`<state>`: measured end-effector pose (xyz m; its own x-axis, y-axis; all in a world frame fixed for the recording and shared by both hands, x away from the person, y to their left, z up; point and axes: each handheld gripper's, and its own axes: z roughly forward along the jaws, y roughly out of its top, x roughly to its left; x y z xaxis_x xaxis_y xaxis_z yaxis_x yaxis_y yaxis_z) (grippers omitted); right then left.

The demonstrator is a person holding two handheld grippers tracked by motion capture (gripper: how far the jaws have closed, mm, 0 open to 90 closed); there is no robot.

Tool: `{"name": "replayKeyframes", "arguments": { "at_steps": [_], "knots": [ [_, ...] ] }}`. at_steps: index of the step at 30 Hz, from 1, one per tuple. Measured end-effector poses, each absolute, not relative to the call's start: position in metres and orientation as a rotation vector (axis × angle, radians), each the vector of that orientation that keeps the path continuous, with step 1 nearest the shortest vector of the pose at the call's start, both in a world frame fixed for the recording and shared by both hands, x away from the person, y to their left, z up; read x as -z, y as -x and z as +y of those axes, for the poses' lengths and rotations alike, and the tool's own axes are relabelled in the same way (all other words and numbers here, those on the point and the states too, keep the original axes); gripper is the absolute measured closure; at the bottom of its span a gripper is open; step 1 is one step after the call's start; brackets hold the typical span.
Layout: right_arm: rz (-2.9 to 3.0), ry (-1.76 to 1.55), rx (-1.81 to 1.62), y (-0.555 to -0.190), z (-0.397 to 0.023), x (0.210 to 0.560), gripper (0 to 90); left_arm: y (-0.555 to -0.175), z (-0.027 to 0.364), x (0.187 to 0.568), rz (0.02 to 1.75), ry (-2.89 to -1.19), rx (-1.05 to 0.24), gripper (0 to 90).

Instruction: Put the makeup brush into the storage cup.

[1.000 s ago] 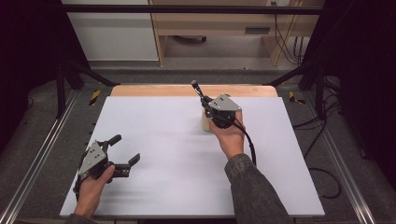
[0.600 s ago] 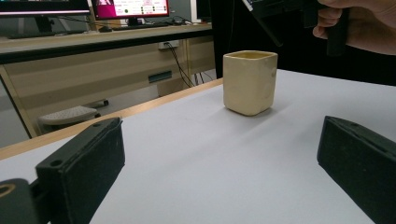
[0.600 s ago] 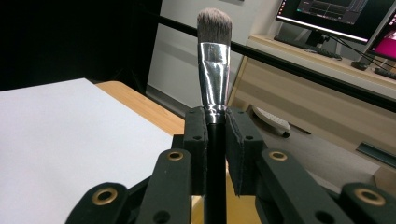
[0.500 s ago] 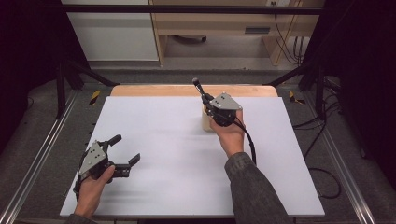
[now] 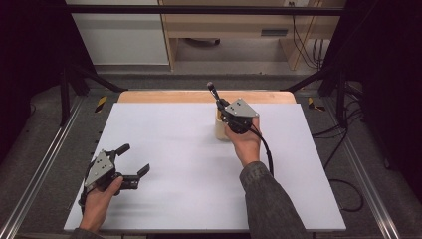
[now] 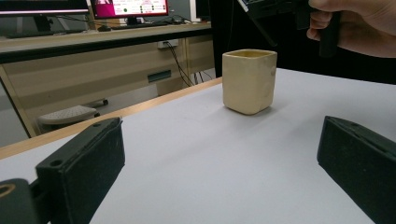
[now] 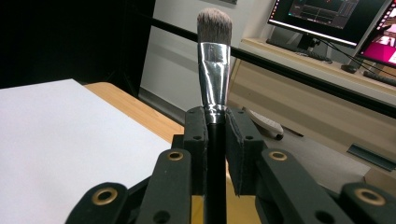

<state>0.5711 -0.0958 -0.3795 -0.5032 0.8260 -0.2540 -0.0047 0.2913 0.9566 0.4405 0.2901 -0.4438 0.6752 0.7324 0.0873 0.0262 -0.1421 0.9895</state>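
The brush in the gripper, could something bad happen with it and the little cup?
Maybe. The right gripper pinches the brush by its thin handle, bristles up, right over the cream cup. The handle could slip or tilt between the pads. The cup stands free on the white table, and the left gripper rests open far off, so a bump from the brush or hand could tip or shove the cup.

One brush (image 7: 214, 60), one beige cup (image 6: 248, 80), two grippers (image 5: 124, 162) (image 5: 220, 105), two monitors (image 7: 327, 16), possibly more.
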Motion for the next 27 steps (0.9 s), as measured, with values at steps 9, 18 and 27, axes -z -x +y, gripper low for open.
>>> {"name": "replayKeyframes", "arguments": {
  "at_steps": [9,18,27],
  "knots": [
    [1.75,-0.749,-1.301,-0.576,-0.099,0.383,79.3,-0.44,0.289,0.444,0.634,-1.617,-0.686,0.6],
    [1.75,-0.761,-1.288,-0.583,-0.102,0.389,79.3,-0.44,0.289,0.444,0.632,-1.619,-0.683,0.6],
    [1.751,-0.768,-1.285,-0.585,-0.104,0.391,79.3,-0.44,0.289,0.444,0.633,-1.615,-0.685,0.6]
  ]
}}
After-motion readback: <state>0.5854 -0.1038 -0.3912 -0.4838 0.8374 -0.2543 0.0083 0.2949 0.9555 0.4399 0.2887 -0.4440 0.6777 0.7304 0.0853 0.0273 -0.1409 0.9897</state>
